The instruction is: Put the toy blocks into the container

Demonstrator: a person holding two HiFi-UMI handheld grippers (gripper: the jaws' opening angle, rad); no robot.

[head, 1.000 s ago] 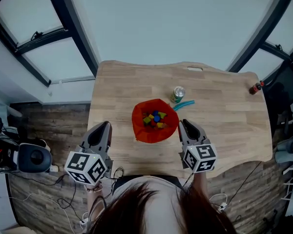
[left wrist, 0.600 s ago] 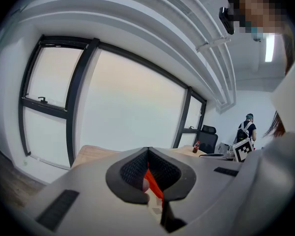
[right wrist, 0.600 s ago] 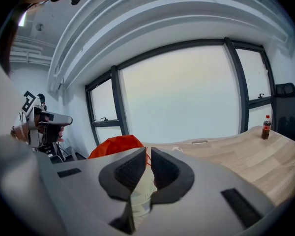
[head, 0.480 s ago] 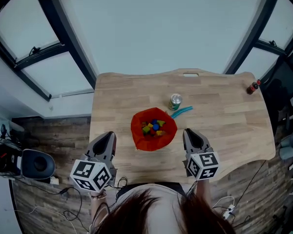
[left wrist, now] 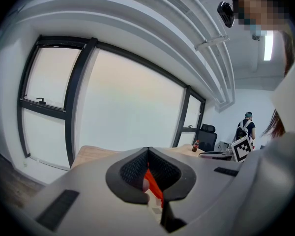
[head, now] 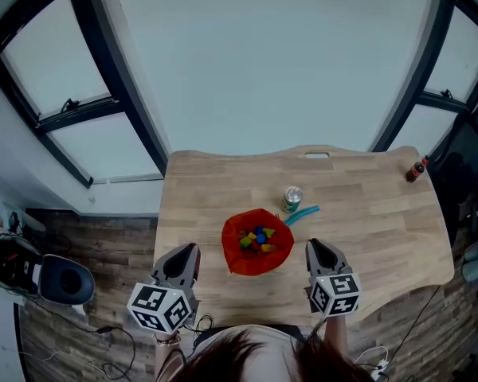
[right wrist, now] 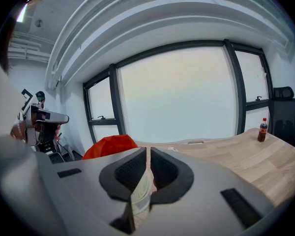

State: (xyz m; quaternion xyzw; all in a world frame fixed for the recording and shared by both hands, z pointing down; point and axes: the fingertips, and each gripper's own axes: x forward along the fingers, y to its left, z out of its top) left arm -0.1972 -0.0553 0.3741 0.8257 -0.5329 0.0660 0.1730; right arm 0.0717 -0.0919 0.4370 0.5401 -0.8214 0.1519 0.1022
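Observation:
A red container (head: 237, 255) sits on the wooden table (head: 366, 213) near its front edge, with several coloured toy blocks (head: 257, 239) lying inside it. My left gripper (head: 188, 250) hovers just left of it, jaws shut and empty. In the left gripper view my left gripper (left wrist: 147, 149) shows only a red sliver of the container (left wrist: 155, 187) behind its closed jaws. My right gripper (head: 313, 246) hangs just right of the container (right wrist: 110, 144); its jaws have just been closing. They stand shut with nothing between them in the right gripper view (right wrist: 148, 149).
A green can (head: 292, 197) and a blue strip (head: 303, 213) lie just behind the container. A small dark bottle (head: 415, 171) stands at the table's far right corner. Black-framed windows rise behind the table; an office chair (right wrist: 284, 114) stands to the right.
The head view has tilted up, so the table sits lower in the picture. The right gripper has drawn a little away from the container's right side. The left gripper keeps its place.

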